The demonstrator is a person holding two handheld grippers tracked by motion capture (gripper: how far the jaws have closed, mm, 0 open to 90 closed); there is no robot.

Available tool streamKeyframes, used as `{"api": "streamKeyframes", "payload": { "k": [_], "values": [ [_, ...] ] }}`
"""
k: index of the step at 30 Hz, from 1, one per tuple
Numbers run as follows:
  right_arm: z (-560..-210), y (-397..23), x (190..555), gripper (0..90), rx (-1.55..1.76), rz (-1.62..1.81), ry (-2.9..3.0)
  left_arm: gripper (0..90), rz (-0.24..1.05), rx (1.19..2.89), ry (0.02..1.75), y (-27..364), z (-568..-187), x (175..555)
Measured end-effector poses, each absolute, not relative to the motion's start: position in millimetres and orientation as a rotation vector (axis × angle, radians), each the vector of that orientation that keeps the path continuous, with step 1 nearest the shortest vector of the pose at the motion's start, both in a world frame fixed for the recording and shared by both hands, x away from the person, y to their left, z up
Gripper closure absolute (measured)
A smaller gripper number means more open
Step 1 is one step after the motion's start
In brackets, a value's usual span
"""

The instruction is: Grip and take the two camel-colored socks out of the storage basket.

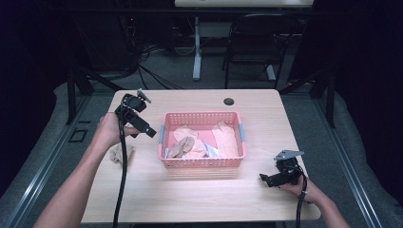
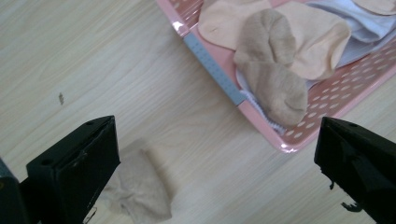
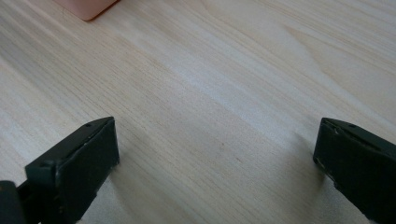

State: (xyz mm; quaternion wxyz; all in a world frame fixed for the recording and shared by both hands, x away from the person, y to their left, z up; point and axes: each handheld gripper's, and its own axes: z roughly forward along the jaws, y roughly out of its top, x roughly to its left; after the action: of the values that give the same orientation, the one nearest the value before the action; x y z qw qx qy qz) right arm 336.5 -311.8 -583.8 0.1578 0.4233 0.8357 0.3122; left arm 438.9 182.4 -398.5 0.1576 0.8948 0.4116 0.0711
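Observation:
A pink plastic basket stands mid-table and holds several socks. Among them are a tan sock, peach ones and a white piece. Another tan sock lies crumpled on the wood left of the basket. My left gripper hangs open above the table between that sock and the basket's left end, with nothing between its jaws. My right gripper rests low near the front right of the table, open over bare wood.
The wooden table has a black round grommet behind the basket. A corner of the basket sits at the upper left of the right gripper view. Beyond the table are a dark chair, a white desk leg and floor cables.

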Motion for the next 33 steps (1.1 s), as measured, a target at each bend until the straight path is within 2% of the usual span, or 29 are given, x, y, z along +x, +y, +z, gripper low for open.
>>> {"api": "streamKeyframes", "payload": {
  "k": [9,22,26,33],
  "values": [
    [-583.5,-311.7,336.3,0.0,1.214,0.891,2.392,0.5,0.133,2.591,1.102,138.9,-416.2,445.0],
    [-583.5,-311.7,336.2,0.0,1.213,0.891,2.393,1.8,0.095,2.628,1.072,107.3,-442.6,451.0],
    [-583.5,-311.8,336.3,0.0,1.213,0.89,2.393,4.4,0.073,2.654,1.064,101.9,-453.5,451.5],
    [-583.7,-311.8,336.4,0.0,1.211,0.893,2.391,20.5,0.054,2.66,1.11,93.9,-472.6,454.7]
  ]
}}
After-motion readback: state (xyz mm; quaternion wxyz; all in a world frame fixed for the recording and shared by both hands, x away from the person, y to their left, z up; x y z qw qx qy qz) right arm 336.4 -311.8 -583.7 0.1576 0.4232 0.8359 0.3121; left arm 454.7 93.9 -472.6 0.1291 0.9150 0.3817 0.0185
